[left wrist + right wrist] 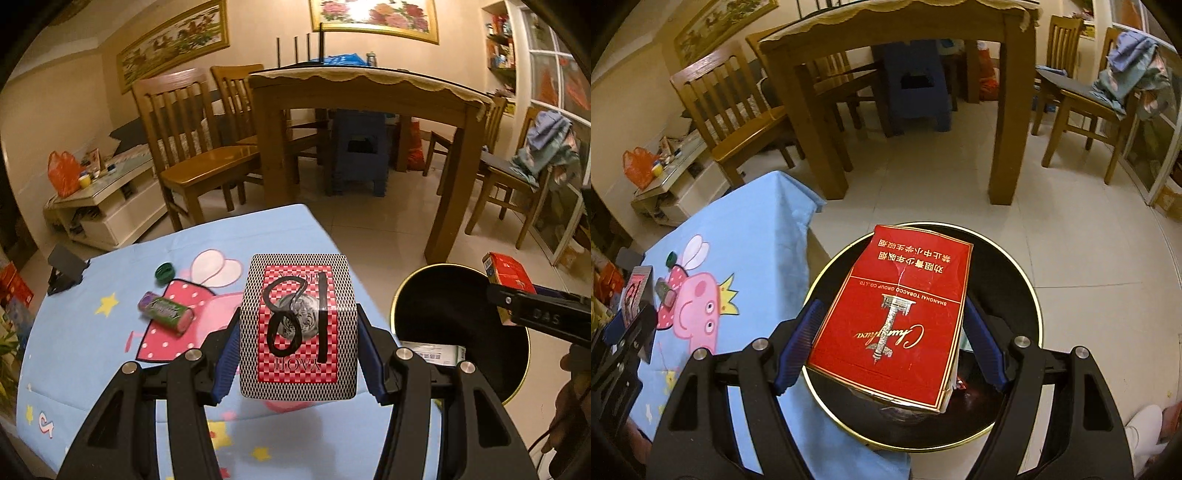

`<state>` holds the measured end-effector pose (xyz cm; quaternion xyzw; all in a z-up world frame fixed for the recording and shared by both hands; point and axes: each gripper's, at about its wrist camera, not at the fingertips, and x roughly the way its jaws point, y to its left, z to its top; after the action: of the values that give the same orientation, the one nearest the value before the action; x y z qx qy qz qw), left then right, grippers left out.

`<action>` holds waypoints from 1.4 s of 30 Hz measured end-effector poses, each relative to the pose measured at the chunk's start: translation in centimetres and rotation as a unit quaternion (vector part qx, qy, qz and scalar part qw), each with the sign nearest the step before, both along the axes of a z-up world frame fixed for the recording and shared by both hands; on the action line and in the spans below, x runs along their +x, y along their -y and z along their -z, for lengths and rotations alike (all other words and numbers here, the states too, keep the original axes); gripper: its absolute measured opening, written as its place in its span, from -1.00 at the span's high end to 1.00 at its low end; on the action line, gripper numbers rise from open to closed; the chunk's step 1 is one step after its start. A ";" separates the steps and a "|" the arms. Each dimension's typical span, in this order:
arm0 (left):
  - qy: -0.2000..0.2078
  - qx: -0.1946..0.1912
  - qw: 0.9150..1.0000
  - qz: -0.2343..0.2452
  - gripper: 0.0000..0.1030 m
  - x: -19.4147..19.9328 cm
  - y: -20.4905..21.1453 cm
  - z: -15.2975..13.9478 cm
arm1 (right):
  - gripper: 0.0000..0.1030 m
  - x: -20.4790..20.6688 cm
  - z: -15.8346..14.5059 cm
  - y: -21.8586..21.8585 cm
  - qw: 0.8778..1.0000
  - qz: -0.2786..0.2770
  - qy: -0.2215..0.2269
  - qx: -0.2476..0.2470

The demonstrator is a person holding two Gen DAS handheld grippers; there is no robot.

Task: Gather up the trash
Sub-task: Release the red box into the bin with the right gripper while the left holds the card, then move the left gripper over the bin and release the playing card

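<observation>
My left gripper is shut on a red-and-black playing card box marked "18", held above the blue cartoon tablecloth. My right gripper is shut on a red cigarette pack and holds it over the open black round bin with a gold rim. The bin stands beside the table's right edge, with a white paper inside. The right gripper and red pack show at the right of the left wrist view. A green-purple gum wrapper and a green bottle cap lie on the cloth.
A black phone stand sits at the table's far left edge. Beyond are a wooden dining table, wooden chairs, a blue plastic stool and a low white cabinet. Tiled floor surrounds the bin.
</observation>
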<state>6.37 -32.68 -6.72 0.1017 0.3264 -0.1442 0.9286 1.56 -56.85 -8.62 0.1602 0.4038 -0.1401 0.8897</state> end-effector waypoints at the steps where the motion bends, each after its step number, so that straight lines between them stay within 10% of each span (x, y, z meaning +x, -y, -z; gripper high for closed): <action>1: 0.001 0.002 1.000 0.003 -0.05 -0.1 0.4 0.0 | -0.69 0.0 0.1 0.2 1.000 0.006 -0.007 -0.007; 17: 0.007 0.012 0.997 0.077 -0.05 -0.5 7.6 0.5 | -0.89 -6.8 -3.1 7.0 0.980 0.148 0.120 0.049; 42: -0.035 -0.014 0.989 0.146 -0.49 -0.5 9.3 1.9 | -0.89 -6.6 -4.6 5.7 0.979 0.151 0.133 0.028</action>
<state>5.85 -42.00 -8.59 0.1297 0.3380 -0.2860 0.8872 -5.01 -62.52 -4.00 0.2613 0.2570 -0.2395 0.8991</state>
